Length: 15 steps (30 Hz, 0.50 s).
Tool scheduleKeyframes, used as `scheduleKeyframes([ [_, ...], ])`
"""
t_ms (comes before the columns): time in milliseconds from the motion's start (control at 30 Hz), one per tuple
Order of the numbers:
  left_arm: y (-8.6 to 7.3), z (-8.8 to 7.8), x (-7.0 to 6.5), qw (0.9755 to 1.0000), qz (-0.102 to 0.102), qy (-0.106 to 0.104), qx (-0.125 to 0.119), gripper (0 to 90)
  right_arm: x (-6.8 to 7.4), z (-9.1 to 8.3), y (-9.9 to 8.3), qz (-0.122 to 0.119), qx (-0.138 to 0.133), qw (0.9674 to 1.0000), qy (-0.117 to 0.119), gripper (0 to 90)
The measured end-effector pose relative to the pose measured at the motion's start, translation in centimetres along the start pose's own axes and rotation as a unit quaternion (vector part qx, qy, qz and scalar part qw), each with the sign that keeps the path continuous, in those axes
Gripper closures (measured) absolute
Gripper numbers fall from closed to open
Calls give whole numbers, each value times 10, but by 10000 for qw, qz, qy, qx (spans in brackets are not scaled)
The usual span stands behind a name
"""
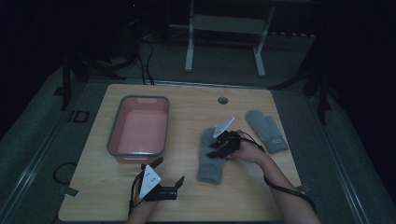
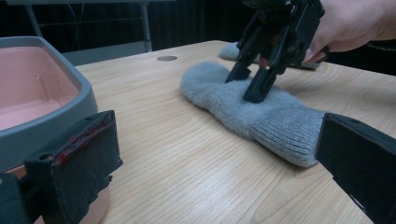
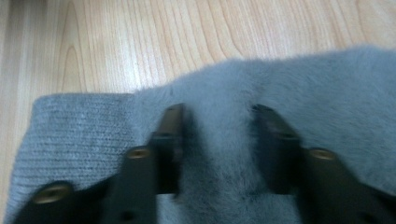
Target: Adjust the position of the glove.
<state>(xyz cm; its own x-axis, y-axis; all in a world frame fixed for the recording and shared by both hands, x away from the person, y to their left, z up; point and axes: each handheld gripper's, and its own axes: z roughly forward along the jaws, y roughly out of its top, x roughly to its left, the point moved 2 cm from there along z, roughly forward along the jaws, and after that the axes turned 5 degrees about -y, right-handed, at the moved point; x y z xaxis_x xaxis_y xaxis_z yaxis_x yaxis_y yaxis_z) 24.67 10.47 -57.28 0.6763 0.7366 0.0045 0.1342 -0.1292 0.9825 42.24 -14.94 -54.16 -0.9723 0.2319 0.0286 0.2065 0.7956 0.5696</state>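
Dim room, dark beyond the table (image 1: 140, 205). Table top is pale wood-grain laminate with rounded corners and a small round grommet (image 1: 222, 100) near the far edge. Grey floor around it; legs of a white frame (image 1: 189, 51) stand behind, with cables trailing on the floor at far left.

Near mitten (image 1: 208, 161): grey, fuzzy fleece body, ribbed knit cuff toward the person, lying flat right of centre on the table. Second mitten (image 1: 266, 130), same grey, lies well apart to the far right, a small tag on its cuff.

Tub (image 1: 114, 135): rectangular, grey rim, pink inside, rounded corners, left of centre; nothing seen in it.

Right gripper (image 1: 219, 147) is pointed down onto the near mitten's fleece part, held in a hand (image 1: 247, 149) coming from the right. Its jaws stand partly apart, tips pressed into the pile with a ridge of fleece between them; the pads do not pinch it.

Left gripper (image 1: 169, 176) sits low at the near edge of the table, jaws spread wide, nothing between them. Its pads (image 2: 88, 149) look like dark foam, a red strip along one edge.

Hard to make out: the second mitten is half hidden behind the right gripper in the left gripper view; the near mitten's thumb is not clear.
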Motion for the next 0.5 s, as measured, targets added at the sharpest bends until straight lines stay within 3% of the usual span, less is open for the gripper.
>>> scheduleKeyframes([
  [100,0,0,1,10000,-30,5,-3,4,3,-7,3,71,-99,9997,-197,434],
  [200,0,0,0,10000,-21,10,-1,4,8,-17,7,313,-390,9983,-304,448],
  [300,0,0,0,10000,-31,14,-5,4,19,-24,7,638,-584,9947,-552,614],
  [433,0,0,1,10000,-38,24,-12,4,35,-23,0,921,-452,9900,-969,897],
  [500,0,0,1,10000,-39,25,-12,4,43,-22,-7,1188,-505,9858,-1078,900],
])
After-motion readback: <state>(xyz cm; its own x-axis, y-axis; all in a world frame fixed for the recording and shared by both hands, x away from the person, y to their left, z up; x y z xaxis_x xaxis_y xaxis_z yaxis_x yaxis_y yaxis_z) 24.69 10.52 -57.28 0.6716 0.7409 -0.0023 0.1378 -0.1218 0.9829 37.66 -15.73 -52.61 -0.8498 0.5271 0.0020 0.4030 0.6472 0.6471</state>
